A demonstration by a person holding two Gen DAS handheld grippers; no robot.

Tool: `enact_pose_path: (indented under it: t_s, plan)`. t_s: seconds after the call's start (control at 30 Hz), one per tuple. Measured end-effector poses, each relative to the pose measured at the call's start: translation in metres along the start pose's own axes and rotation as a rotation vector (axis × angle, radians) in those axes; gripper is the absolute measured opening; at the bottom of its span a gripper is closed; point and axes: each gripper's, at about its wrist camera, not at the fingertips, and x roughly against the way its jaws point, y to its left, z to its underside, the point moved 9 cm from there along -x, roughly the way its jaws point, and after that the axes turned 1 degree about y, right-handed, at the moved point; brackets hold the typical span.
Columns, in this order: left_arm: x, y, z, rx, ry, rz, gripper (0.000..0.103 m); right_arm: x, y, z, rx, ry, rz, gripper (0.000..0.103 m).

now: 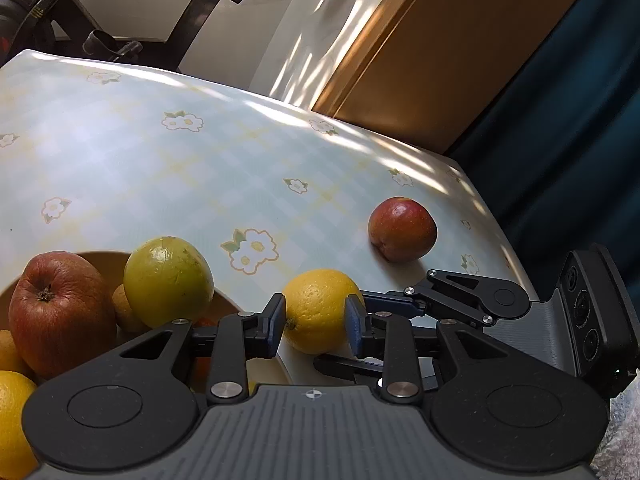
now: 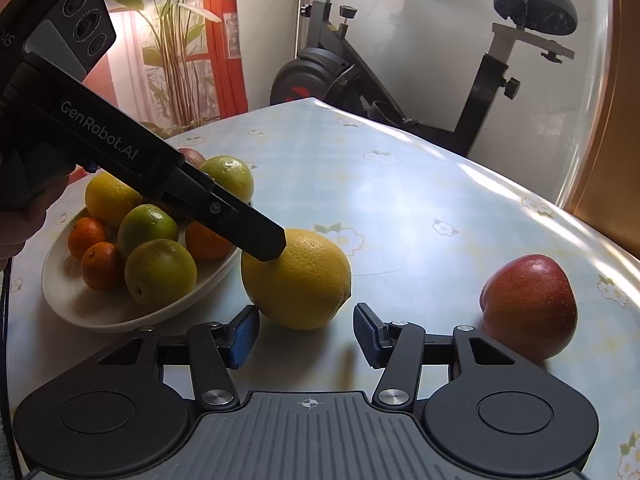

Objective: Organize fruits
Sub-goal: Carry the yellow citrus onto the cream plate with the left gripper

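A large yellow citrus (image 1: pixel 316 312) (image 2: pixel 296 280) rests on the flowered tablecloth just beside the plate. My left gripper (image 1: pixel 316 320) has its blue pads against both sides of it; in the right wrist view its fingers (image 2: pixel 260 240) touch the top of the fruit. My right gripper (image 2: pixel 307 334) stands open a little short of the citrus, with only tablecloth between its pads. A red apple (image 1: pixel 402 234) (image 2: pixel 530 308) lies alone to the right. The cream plate (image 2: pixel 80 308) (image 1: pixel 104 258) holds several oranges, green citrus, mandarins and a wrinkled red apple (image 1: pixel 60 312).
The table's right edge (image 1: pixel 500 220) drops off close behind the lone apple. An exercise bike (image 2: pixel 400 80) and a potted plant (image 2: pixel 172 40) stand beyond the far edge. A wooden door (image 1: pixel 440 60) is at the right. A person's hand (image 2: pixel 24 216) holds the left gripper.
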Motion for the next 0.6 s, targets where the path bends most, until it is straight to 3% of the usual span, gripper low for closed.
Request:
enact_pose_path:
  t_s: [0.6]
  plan:
    - [0.008,-0.006,0.0,-0.007,0.005,0.03,0.037,0.008,0.0,-0.006,-0.024,-0.029,-0.019,0.051]
